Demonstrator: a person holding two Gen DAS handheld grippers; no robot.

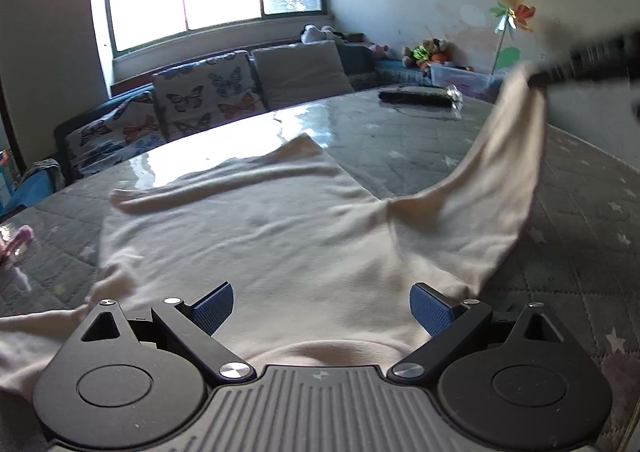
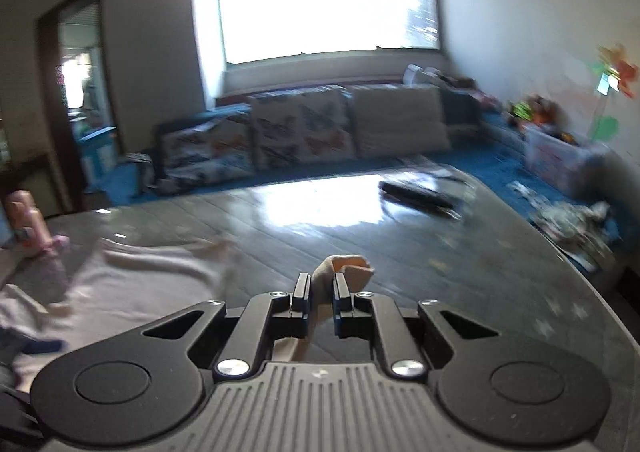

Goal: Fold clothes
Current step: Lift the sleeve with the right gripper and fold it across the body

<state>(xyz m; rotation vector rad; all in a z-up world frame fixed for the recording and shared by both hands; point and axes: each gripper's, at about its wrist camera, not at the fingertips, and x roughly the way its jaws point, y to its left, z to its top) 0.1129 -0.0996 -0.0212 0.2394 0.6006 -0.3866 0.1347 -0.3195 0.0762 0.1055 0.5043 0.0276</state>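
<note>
A cream long-sleeved top lies spread on the grey quilted table. My left gripper hovers open just above its near hem, blue pads wide apart and holding nothing. One sleeve rises off the table to the upper right, where my right gripper pinches its cuff. In the right wrist view my right gripper is shut on that cuff, which bunches out past the fingertips. The rest of the top lies low on the left.
A long black object and a shiny wrapper lie on the table's far side. A pink bottle stands at the left edge. Cushions line a bench under the window. A toy bin sits by the right wall.
</note>
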